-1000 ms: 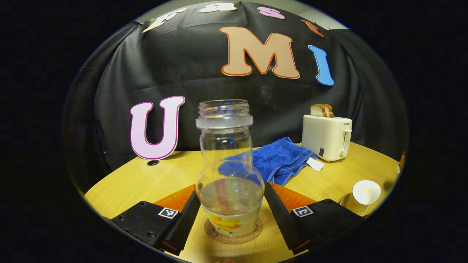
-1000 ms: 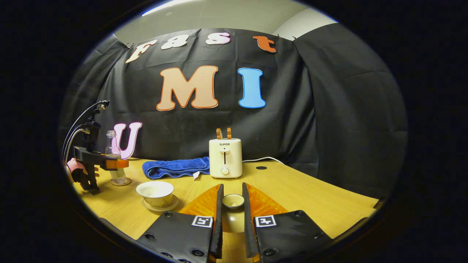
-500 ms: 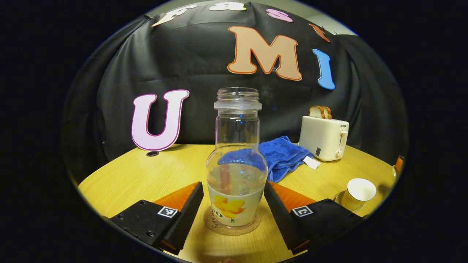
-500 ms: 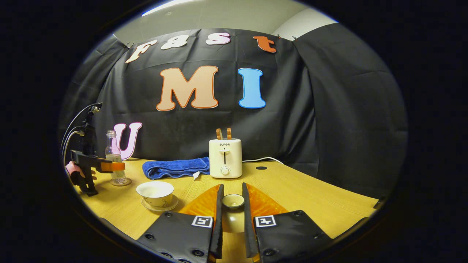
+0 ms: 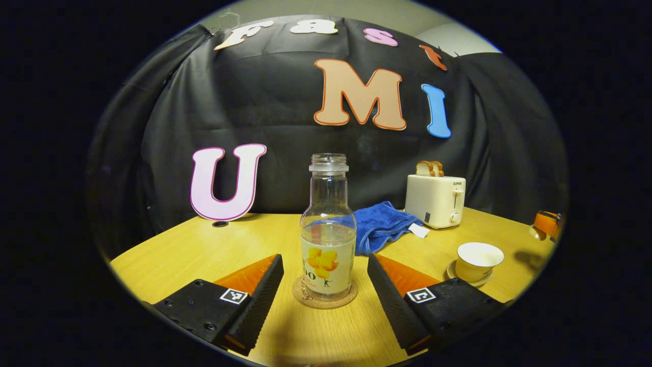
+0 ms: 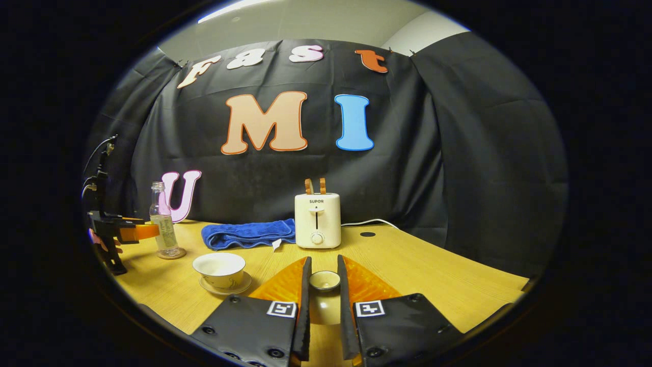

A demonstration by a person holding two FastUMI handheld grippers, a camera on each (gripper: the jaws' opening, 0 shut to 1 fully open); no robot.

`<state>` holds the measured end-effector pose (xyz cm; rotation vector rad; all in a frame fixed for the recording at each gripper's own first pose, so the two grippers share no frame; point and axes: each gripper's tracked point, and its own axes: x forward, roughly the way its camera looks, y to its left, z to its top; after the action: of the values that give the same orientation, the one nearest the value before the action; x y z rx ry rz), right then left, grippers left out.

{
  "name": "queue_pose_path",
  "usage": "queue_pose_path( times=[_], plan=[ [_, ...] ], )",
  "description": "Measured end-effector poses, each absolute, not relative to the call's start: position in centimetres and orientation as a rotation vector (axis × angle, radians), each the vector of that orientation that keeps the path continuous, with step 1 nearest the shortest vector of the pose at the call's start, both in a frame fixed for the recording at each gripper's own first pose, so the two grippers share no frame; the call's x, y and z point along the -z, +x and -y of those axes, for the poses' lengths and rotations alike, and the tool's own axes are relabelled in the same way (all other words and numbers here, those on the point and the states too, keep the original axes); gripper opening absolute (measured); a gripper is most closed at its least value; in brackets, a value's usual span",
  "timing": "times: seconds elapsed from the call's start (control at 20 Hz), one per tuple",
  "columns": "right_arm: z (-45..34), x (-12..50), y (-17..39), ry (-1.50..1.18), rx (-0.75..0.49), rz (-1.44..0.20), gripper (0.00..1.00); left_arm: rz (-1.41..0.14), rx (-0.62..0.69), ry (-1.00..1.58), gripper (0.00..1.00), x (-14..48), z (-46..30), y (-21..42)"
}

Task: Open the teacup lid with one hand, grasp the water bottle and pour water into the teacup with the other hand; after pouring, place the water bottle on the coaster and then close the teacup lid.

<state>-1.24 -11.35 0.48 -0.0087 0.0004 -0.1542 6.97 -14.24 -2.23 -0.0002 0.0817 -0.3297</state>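
The glass water bottle (image 5: 327, 239), part full and with a flower label, stands upright on the round cork coaster (image 5: 325, 299). My left gripper (image 5: 324, 259) is open, its black fingers (image 5: 254, 300) drawn back on either side of the bottle and not touching it. The white teacup (image 5: 479, 259) sits uncovered on its saucer to the right. In the right gripper view, my right gripper (image 6: 324, 262) is shut on the small round teacup lid (image 6: 325, 281), held above the table. The teacup (image 6: 220, 268), the bottle (image 6: 163, 227) and the left gripper (image 6: 133, 232) lie to its left.
A cream toaster (image 6: 317, 220) with bread slices stands at the back of the wooden table (image 6: 433, 275). A blue towel (image 6: 248, 235) lies between it and the bottle. A white cable (image 6: 369, 222) runs behind the toaster.
The left gripper has pulled back from the bottle, which now stands free on the coaster and looks smaller. The right gripper stays put with the lid.
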Motion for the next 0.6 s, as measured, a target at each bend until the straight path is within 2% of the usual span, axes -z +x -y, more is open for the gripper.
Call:
queue_pose_path(
  times=[0.2, 0.55, 0.6],
  plan=[
    [10.1, -0.3, -0.6, -0.007, 0.112, -0.002, 0.28, 0.017, 0.323, -0.003, 0.96, 0.5, 12.9, 5.4],
    [4.1, 0.1, 2.7, 0.001, -0.062, -0.009, 0.28, 0.008, 0.246, -0.002, 0.99, 0.9, 9.2, 4.4],
    [2.8, 0.1, 3.3, 0.002, -0.092, -0.011, 0.28, 0.008, 0.237, -0.001, 0.96, 0.8, 8.8, 4.3]
  ],
)
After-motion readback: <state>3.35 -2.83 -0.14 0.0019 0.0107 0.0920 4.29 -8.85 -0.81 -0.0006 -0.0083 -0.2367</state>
